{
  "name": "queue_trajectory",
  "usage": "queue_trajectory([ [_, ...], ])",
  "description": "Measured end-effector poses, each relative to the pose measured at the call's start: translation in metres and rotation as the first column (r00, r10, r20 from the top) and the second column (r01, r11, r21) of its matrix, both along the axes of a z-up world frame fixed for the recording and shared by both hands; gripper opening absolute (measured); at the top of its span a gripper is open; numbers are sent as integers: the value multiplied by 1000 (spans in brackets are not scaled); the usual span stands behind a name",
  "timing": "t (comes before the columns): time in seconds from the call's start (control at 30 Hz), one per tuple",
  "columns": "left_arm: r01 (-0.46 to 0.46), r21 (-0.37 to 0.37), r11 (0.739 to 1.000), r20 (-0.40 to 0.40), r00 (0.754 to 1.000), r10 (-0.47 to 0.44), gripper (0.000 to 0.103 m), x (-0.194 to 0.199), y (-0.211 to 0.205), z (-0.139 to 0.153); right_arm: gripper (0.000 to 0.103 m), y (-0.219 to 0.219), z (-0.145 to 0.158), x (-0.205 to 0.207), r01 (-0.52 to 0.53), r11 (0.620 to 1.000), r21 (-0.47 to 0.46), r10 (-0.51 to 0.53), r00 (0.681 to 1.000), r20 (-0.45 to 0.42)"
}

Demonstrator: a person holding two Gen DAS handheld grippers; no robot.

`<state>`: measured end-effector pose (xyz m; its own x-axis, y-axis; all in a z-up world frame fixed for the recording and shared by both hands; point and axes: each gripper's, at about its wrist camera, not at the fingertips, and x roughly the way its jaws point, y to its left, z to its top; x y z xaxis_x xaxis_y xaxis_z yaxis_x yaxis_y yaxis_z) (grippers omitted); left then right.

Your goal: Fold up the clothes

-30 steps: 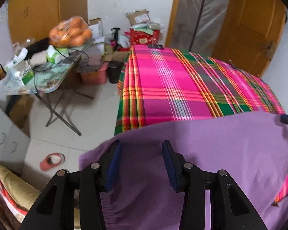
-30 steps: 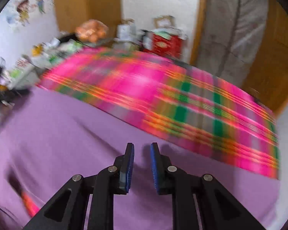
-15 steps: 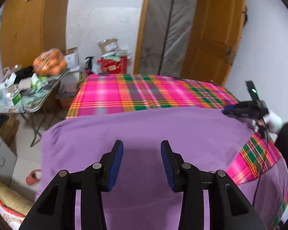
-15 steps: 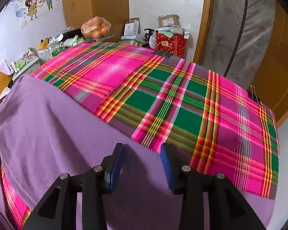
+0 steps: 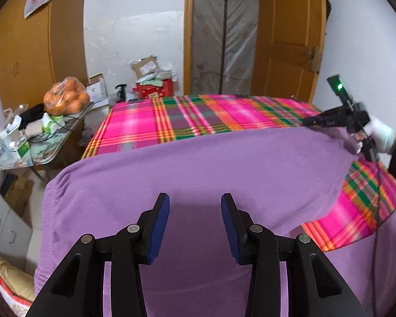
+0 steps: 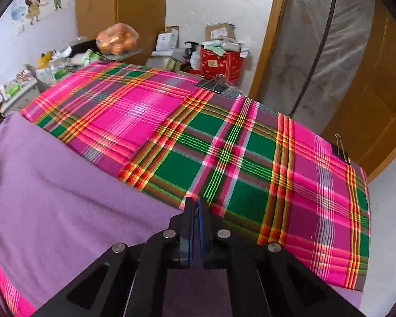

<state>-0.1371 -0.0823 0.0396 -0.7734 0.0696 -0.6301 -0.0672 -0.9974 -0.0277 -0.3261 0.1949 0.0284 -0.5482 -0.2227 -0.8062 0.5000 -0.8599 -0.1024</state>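
A purple garment (image 5: 198,163) lies spread over the near part of a table covered with a pink and green plaid cloth (image 5: 150,121). My left gripper (image 5: 194,198) hovers open over the garment's near left part, with nothing between its pads. In the right wrist view the same garment (image 6: 52,185) fills the lower left. My right gripper (image 6: 195,200) is shut on the garment's far edge, where it meets the plaid cloth (image 6: 224,145). The left wrist view shows the right gripper (image 5: 307,122) at the garment's far right corner, held by a white-gloved hand (image 5: 380,132).
A cluttered side table (image 5: 47,155) with a bag of oranges (image 5: 66,100) stands to the left. A red box (image 6: 220,63) and cartons sit behind the table. Binder clips (image 6: 211,85) pin the plaid cloth at its far edge. White drawers (image 5: 0,224) stand at the lower left.
My right gripper's jaws, open half a second ago, have shut at the garment's far edge. My left gripper has moved from the garment's left end to over its near part.
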Motion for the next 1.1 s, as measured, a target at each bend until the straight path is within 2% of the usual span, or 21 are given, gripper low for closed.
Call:
queue_trajectory([
  [0.1, -11, 4, 1000, 30, 999, 11, 42, -6, -5, -9, 8, 11, 5, 1, 7, 1000, 6, -7, 1000, 7],
  [0.17, -15, 11, 1000, 33, 999, 14, 42, -5, -7, -10, 15, 36, 13, 6, 59, 998, -13, -59, 998, -13],
  [0.23, -13, 10, 1000, 33, 999, 12, 42, -4, -8, -10, 17, 66, 17, 11, 121, 992, -35, -121, 993, 3],
  [0.33, -7, 0, 1000, 35, 999, 7, 42, -4, -6, -12, 30, 109, 18, 20, 180, 983, -32, -180, 984, 2],
  [0.4, -4, 6, 1000, 35, 999, 4, 42, -4, -6, -12, 32, 141, 18, 29, 235, 971, -37, -235, 972, 4],
  [0.5, 0, 17, 1000, 31, 1000, -1, 42, -4, -7, -11, 35, 192, 23, 44, 365, 926, -96, -368, 930, -8],
  [0.57, 2, 29, 1000, 27, 1000, -3, 42, -3, -7, -10, 41, 232, 26, 52, 482, 861, -166, -488, 873, 3],
  [0.67, -13, 104, 994, 55, 998, 8, 42, -3, -9, -4, 44, 277, 22, 65, 582, 760, -288, -592, 803, 61],
  [0.73, -24, 109, 994, 68, 998, 16, 42, -3, -5, -1, 46, 292, 12, 66, 615, 715, -332, -613, 780, 126],
  [0.83, -42, 94, 995, 76, 996, 35, 42, 1, 7, 5, 46, 296, -5, 58, 632, 708, -315, -603, 773, 196],
  [0.87, -37, 96, 995, 71, 997, 30, 42, 2, 10, 6, 46, 295, -9, 57, 630, 714, -306, -597, 776, 203],
  [0.93, -29, 91, 995, 65, 998, 24, 42, 3, 17, 7, 38, 294, -9, 54, 624, 727, -287, -598, 781, 181],
  [0.97, -26, 88, 996, 62, 998, 21, 42, 3, 20, 7, 29, 294, -7, 53, 624, 730, -280, -604, 780, 166],
  [1.0, -21, 83, 996, 57, 998, 17, 42, 3, 23, 7, 11, 292, -5, 52, 629, 729, -270, -614, 775, 149],
  [1.03, -19, 83, 996, 53, 998, 15, 42, 3, 24, 7, 4, 293, -3, 51, 629, 730, -269, -617, 775, 136],
  [1.1, -19, 88, 996, 45, 999, 15, 42, 2, 24, 5, 4, 293, 3, 50, 627, 731, -267, -624, 774, 109],
])
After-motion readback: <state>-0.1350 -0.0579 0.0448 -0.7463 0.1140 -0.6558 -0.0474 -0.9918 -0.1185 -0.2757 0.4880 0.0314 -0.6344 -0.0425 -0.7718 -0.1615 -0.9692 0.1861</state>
